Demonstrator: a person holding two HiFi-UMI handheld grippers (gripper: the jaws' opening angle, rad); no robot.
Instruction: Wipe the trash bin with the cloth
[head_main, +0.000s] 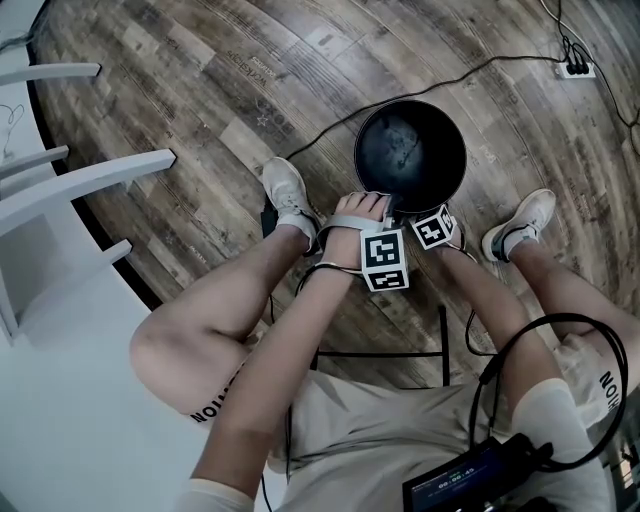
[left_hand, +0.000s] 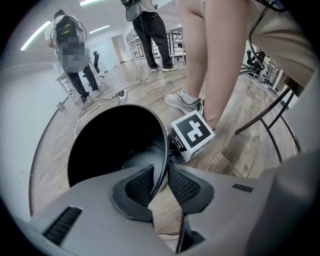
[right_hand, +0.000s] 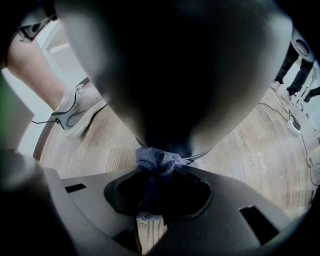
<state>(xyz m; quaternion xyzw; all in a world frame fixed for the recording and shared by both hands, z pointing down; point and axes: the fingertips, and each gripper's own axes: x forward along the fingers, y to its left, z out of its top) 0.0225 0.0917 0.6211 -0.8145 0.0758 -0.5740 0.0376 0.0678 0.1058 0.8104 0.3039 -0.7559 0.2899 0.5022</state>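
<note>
1. The left gripper (left_hand: 160, 184) is partly closed on the rim of the black trash bin (left_hand: 112, 150); one jaw sits inside the bin and one outside.
2. The right gripper (right_hand: 160, 187) squeezes a blue-grey cloth (right_hand: 155, 159); the cloth bunches at its tips and touches the bin's outer wall right in front.
3. This looks like wiping the outside; the next move needs a steady rub along the wall while the left gripper holds firm.

The person wears beige shorts (head_main: 380, 430) with black lettering (head_main: 215, 400) at the hems, white sneakers (head_main: 288, 190) and short white socks (head_main: 515, 240). The left hand-held gripper (left_hand: 160, 181) and right hand-held gripper (right_hand: 161, 176) are grey moulded plastic with black pads (left_hand: 184, 187); each carries a white cube (head_main: 385, 262) of black square markers. Black cables (head_main: 560, 335) loop across the shorts' right leg.
</note>
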